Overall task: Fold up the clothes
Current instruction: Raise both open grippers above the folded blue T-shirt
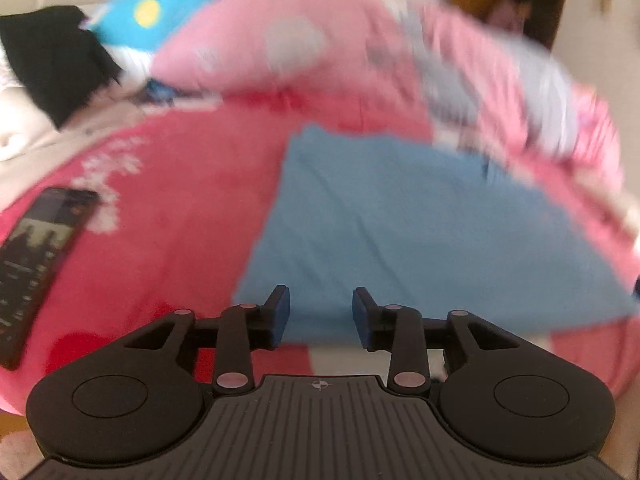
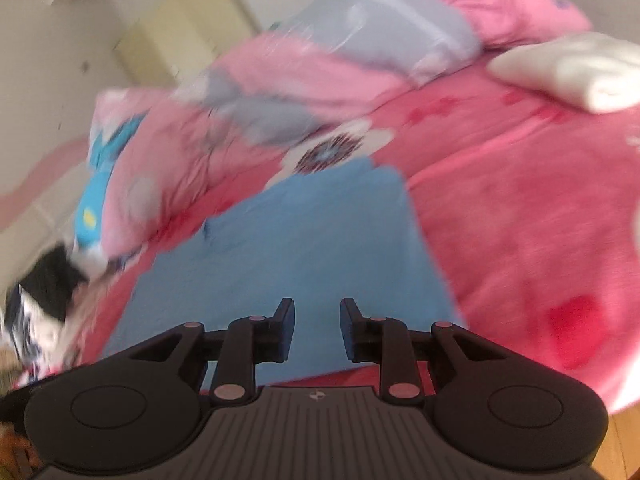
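Note:
A light blue garment (image 1: 400, 232) lies flat, folded into a rough rectangle, on a pink-red bedspread (image 1: 168, 216). It also shows in the right wrist view (image 2: 288, 240). My left gripper (image 1: 320, 316) is open and empty, hovering over the garment's near edge. My right gripper (image 2: 316, 328) is open and empty, over the garment's near part. Both views are motion-blurred.
A black phone (image 1: 36, 268) lies on the bedspread at left. A pink quilt with grey and blue patches (image 1: 320, 48) is heaped behind the garment. A black cloth (image 1: 56, 60) sits far left. A folded white item (image 2: 576, 72) lies at the right on the bed.

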A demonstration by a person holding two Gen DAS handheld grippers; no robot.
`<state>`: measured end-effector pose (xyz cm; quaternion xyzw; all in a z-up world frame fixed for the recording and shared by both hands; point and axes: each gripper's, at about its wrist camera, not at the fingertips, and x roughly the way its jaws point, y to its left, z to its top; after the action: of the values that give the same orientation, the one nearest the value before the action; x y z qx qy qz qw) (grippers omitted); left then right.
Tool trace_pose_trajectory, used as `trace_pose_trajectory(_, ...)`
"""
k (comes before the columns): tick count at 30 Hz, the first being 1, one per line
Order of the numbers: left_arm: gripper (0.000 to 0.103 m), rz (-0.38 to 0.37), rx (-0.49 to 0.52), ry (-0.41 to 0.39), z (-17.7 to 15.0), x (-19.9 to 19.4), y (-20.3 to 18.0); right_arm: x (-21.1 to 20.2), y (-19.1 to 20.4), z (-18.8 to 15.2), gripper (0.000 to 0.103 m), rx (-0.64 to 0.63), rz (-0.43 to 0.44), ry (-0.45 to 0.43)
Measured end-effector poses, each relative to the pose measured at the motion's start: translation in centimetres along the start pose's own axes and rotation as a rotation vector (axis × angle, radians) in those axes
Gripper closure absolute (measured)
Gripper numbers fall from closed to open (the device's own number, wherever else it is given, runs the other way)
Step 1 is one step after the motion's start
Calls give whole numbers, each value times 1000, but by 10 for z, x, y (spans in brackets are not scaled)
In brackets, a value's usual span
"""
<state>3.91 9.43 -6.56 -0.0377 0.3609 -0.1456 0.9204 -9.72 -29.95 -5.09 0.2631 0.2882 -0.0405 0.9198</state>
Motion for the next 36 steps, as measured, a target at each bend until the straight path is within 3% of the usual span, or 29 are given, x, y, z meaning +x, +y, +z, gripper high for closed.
trace_pose_trajectory(2, 67, -9, -14, -1, -2, 1, 5, 4, -7, -4, 76, -2, -21, -5)
trace_pose_trajectory(4, 66, -18, -28, -1, -5, 1, 9, 3, -30, -6, 77, 43, -95, -14)
trace_pose_trajectory(5, 66, -29, -43, 1, -5, 1, 13, 0, -49, -6, 80, 102, -131, -15)
trace_pose_trajectory(6, 66, -36, -54, 4, -4, 1, 14, -6, -67, -6, 89, 179, -120, -24)
trace_pose_trajectory(8, 66, -46, -70, 9, -3, 1, 16, -22, -90, -6, 89, 283, -154, -52)
trace_pose_trajectory(11, 66, -41, -84, 18, 0, 1, 12, -43, -89, -1, 88, 269, -230, -118)
trace_pose_trajectory(15, 66, -14, -83, 24, 7, -3, 6, -42, -60, 10, 87, 245, -94, -135)
trace_pose_trajectory(23, 63, 24, -75, -14, 37, -9, 10, 19, 5, 37, 86, 125, 72, -27)
trace_pose_trajectory(26, 56, 42, -51, -45, 53, -3, 11, 44, 28, 41, 86, 69, 99, 30)
trace_pose_trajectory(28, 46, 56, -27, -68, 65, 5, 11, 58, 43, 46, 85, 23, 109, 59)
trace_pose_trajectory(30, 45, 52, -13, -77, 77, 18, 14, 72, 58, 54, 85, -32, 119, 83)
trace_pose_trajectory(32, 45, 33, -12, -66, 89, 36, 18, 86, 74, 63, 81, -94, 135, 100)
trace_pose_trajectory(36, 45, -14, -44, -32, 110, 75, 34, 116, 119, 78, 64, -290, 184, 138)
